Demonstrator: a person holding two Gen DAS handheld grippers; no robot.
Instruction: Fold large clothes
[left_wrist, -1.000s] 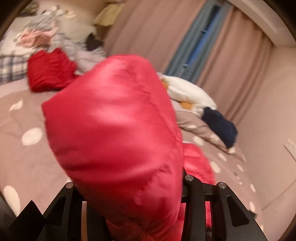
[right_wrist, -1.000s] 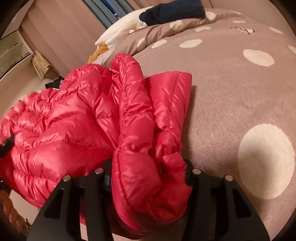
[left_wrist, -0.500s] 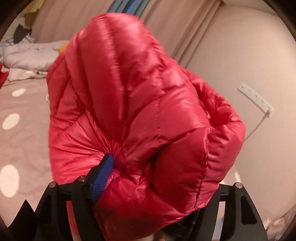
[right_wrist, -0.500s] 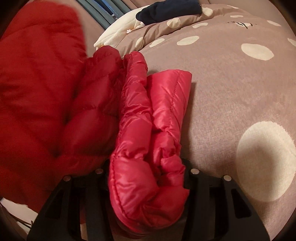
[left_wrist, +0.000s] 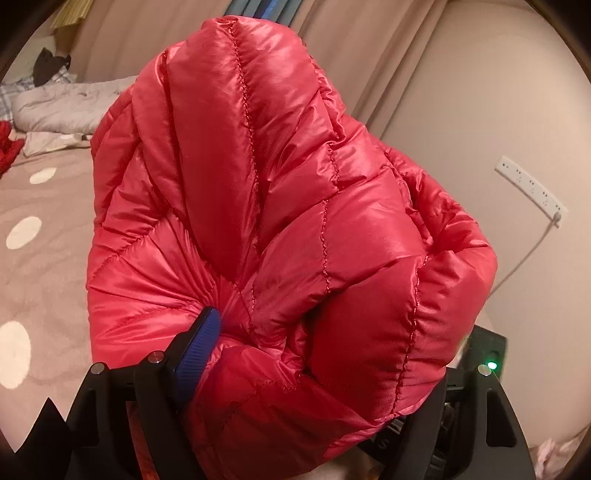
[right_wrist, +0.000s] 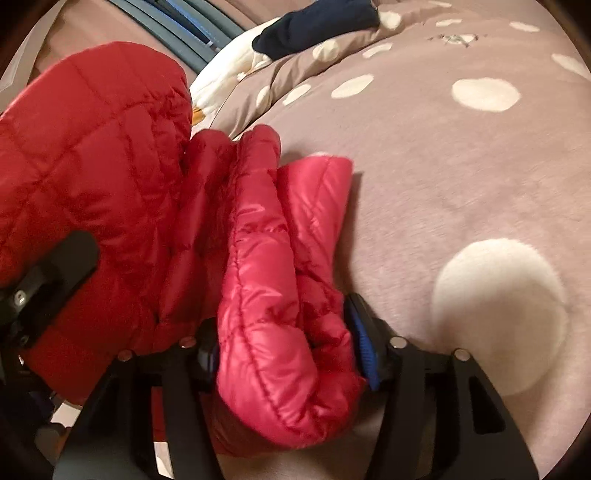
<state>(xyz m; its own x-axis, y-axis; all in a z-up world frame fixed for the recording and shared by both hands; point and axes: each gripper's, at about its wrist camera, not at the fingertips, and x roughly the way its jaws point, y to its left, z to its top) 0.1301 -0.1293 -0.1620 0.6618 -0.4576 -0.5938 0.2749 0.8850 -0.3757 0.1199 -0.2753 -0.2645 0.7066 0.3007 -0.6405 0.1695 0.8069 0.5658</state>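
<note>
The bed (right_wrist: 461, 177), covered in a taupe spread with pale dots, lies bare to the right of the red quilted jacket (right_wrist: 258, 258), which sits at its near edge. The left gripper (left_wrist: 314, 354) is closed on a thick bunched fold of jacket, its jaws having just widened. The right gripper (right_wrist: 284, 354) clamps a glossy puffed edge, its jaws likewise just widened.
</note>
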